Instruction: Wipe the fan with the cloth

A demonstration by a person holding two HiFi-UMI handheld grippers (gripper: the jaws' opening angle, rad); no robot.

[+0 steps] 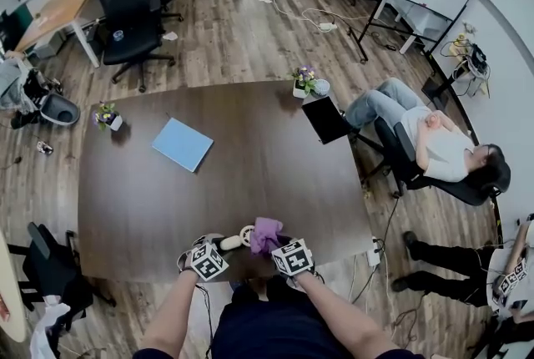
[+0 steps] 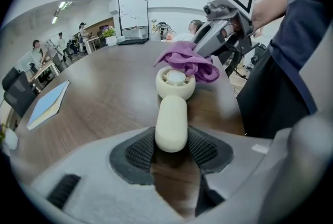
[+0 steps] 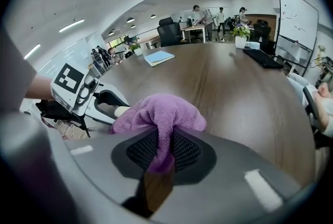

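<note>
Fan handle (image 2: 171, 123) inside left claw (image 2: 171, 148)

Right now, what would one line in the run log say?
left tool: shut on fan | right tool: shut on cloth | cloth: on fan's round head

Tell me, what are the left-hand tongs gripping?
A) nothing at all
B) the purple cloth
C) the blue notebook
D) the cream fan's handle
D: the left tongs are closed on the handle of the fan, seen between their pads in the left gripper view; the cloth is in the right tongs.
</note>
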